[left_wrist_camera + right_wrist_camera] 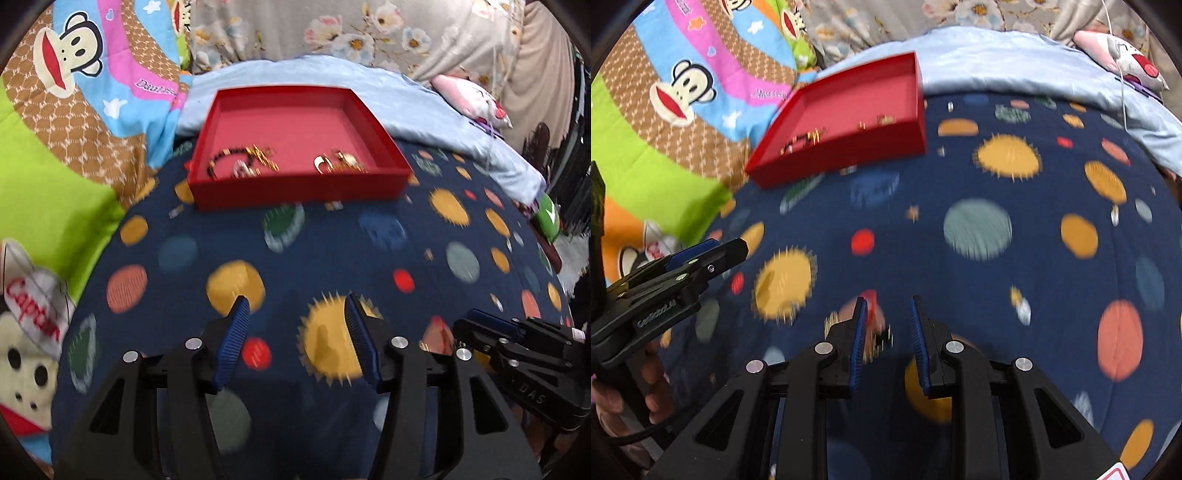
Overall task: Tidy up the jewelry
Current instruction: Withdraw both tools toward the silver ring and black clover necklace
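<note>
A red tray (295, 188) is seen lying on a dark blue spotted cloth (332, 251) spread over a bed, at the far side of the cloth. Inside the tray, along its near wall, a dark beaded bracelet (221, 160) with gold parts is lying at the left, and a cluster of gold jewelry (341, 162) at the right; the single pieces are too blurred to be told apart. The left tongs (295, 302) are held open above the near part of the cloth, and nothing is gripped between them. The right tongs (888, 301) are likewise held open, low over the cloth; a small gold-and-dark blur is seen between their fingers, but what it is cannot be told. A monkey-print quilt (92, 110) is lying at the left, and pale blue bedding (443, 103) beyond the tray.
</note>
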